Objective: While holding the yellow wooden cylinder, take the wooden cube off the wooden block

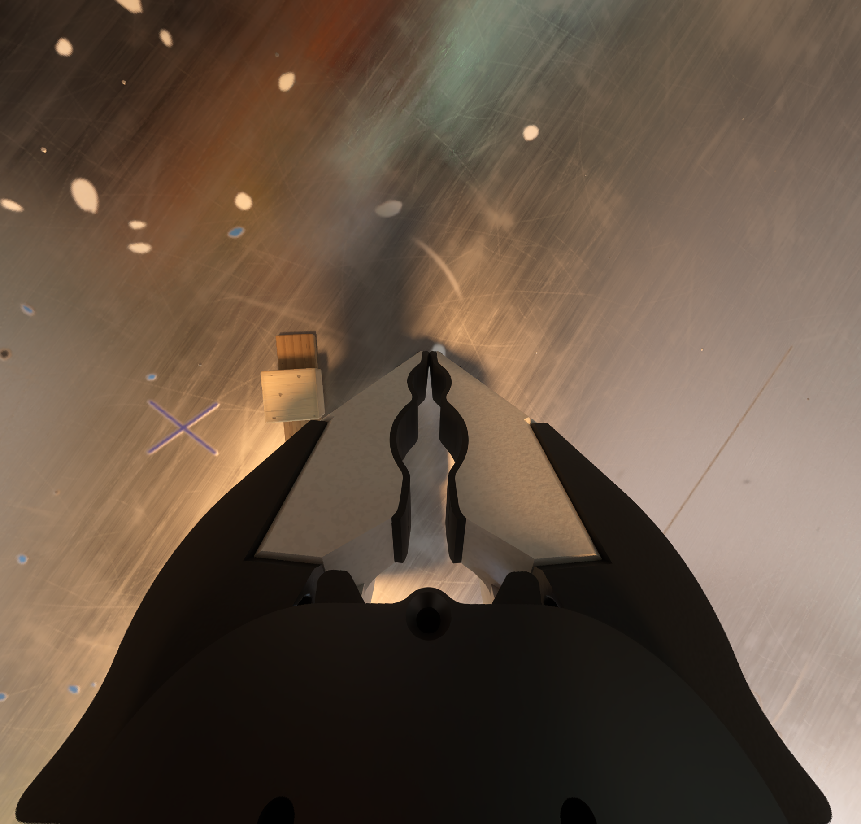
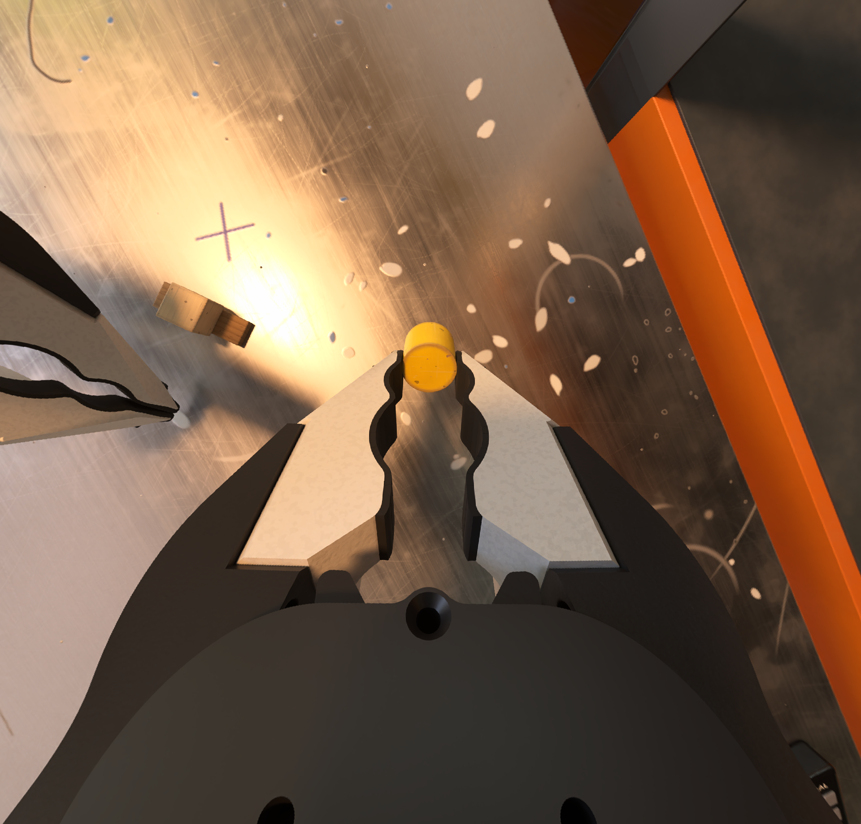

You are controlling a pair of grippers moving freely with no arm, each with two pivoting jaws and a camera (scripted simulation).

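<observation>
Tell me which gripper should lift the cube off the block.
Left. The left gripper is shut and empty beside the cube on the block; the right gripper is busy gripping the yellow cylinder.

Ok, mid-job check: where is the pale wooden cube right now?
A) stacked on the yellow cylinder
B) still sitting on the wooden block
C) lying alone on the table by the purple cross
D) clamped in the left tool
B: the pale wooden cube sits on the darker wooden block, while the left tool is shut and empty beside it and the right tool holds the yellow cylinder.
</observation>
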